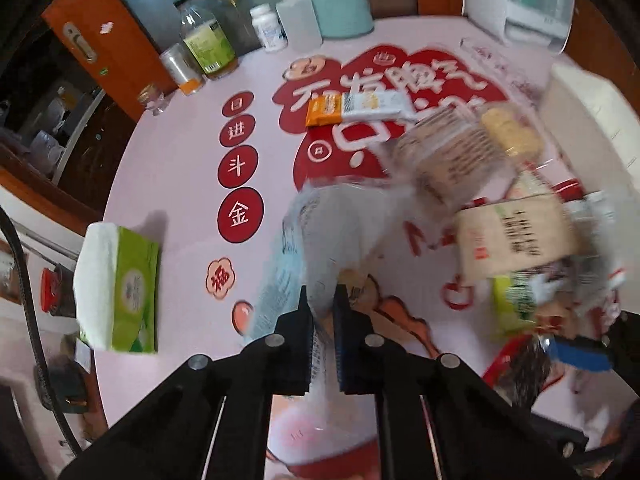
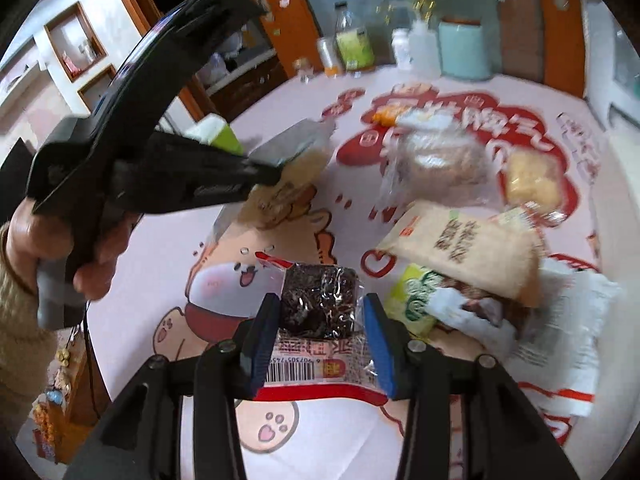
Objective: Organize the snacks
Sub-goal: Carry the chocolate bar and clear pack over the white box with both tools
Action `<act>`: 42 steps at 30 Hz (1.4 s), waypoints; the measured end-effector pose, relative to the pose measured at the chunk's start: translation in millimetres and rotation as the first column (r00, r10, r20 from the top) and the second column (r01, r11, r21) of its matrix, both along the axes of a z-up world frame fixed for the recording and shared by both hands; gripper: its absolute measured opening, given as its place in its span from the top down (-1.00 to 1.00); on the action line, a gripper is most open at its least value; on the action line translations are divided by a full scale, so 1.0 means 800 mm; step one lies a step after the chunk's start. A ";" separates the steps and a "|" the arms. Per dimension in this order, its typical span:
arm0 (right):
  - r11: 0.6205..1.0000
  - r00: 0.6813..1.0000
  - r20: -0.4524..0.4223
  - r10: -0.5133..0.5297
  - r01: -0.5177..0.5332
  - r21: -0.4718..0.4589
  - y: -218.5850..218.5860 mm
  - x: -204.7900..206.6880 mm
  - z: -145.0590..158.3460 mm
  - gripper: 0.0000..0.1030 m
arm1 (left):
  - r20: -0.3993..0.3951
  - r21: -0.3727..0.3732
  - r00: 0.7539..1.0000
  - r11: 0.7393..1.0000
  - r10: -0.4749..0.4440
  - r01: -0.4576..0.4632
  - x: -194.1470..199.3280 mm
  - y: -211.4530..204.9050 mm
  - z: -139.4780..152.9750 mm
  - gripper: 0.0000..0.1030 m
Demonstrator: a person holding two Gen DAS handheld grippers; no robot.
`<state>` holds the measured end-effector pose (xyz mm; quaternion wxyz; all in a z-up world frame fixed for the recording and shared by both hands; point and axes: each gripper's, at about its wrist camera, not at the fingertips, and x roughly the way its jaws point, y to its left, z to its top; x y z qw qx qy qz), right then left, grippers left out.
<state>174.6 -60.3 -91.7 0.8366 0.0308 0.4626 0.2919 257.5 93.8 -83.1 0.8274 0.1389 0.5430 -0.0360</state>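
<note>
My left gripper (image 1: 322,304) is shut on a blurred silver and clear snack packet (image 1: 340,224), lifted off the pink printed table (image 1: 180,168). The right wrist view shows that gripper (image 2: 276,172) at upper left in a person's hand, with the packet (image 2: 296,142) hanging from it. My right gripper (image 2: 320,312) is shut on a clear packet holding a dark brown snack (image 2: 320,300), barcode label facing me. Loose snacks lie to the right: a beige packet (image 2: 460,244), a green packet (image 2: 416,296), a clear biscuit bag (image 2: 436,160) and a yellow cake (image 2: 532,184).
An orange and white bar (image 1: 356,108) lies mid-table. A green tissue pack (image 1: 120,292) sits at the left edge. Bottles (image 1: 208,44), a pill bottle (image 1: 268,26) and a teal canister (image 1: 340,4) line the far edge. A white plastic bag (image 2: 560,320) lies at the right.
</note>
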 end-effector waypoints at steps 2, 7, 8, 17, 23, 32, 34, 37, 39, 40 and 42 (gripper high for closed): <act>1.000 0.999 0.040 -0.027 0.027 0.012 -0.014 -0.012 0.017 0.17 | 0.027 -0.011 1.000 1.000 -0.007 0.007 -0.015 -0.006 0.020 0.88; 0.994 0.985 0.136 -0.107 0.101 0.051 -0.055 -0.038 0.059 0.17 | 0.129 -0.042 0.990 0.998 -0.049 0.055 -0.059 -0.046 0.086 0.88; 0.991 0.979 0.156 -0.128 0.121 0.059 -0.066 -0.044 0.068 0.17 | 0.138 -0.050 0.989 0.996 -0.061 0.068 -0.062 -0.053 0.096 0.88; 0.916 0.852 0.354 -0.386 0.399 0.038 -0.176 -0.075 0.125 0.17 | 0.265 -0.111 0.945 0.967 -0.193 0.229 -0.101 -0.173 0.173 0.88; 0.810 0.728 0.422 -0.541 0.586 0.028 -0.249 -0.083 0.136 0.16 | 0.320 -0.153 0.915 0.940 -0.246 0.306 -0.100 -0.261 0.182 0.88; 0.671 0.612 0.387 -0.690 0.741 0.026 -0.333 -0.080 0.103 0.15 | 0.340 -0.191 0.894 0.909 -0.292 0.369 -0.081 -0.385 0.148 0.88; 0.659 0.608 0.367 -0.704 0.752 0.018 -0.342 -0.077 0.093 0.13 | 0.333 -0.180 0.894 0.910 -0.301 0.373 -0.078 -0.402 0.135 0.88; 0.654 0.613 0.343 -0.712 0.756 0.007 -0.351 -0.069 0.079 0.11 | 0.289 -0.177 0.904 0.911 -0.315 0.373 -0.065 -0.423 0.108 0.87; 0.651 0.614 0.326 -0.719 0.759 0.006 -0.357 -0.066 0.070 0.05 | 0.268 -0.165 0.908 0.913 -0.322 0.373 -0.056 -0.430 0.091 0.86; 0.651 0.613 0.320 -0.722 0.759 0.014 -0.358 -0.067 0.066 0.05 | 0.274 -0.135 0.903 0.917 -0.330 0.376 -0.055 -0.435 0.085 0.84; 0.651 0.616 0.314 -0.723 0.759 0.012 -0.359 -0.068 0.062 -0.01 | 0.284 -0.096 0.894 0.918 -0.346 0.385 -0.055 -0.439 0.077 0.78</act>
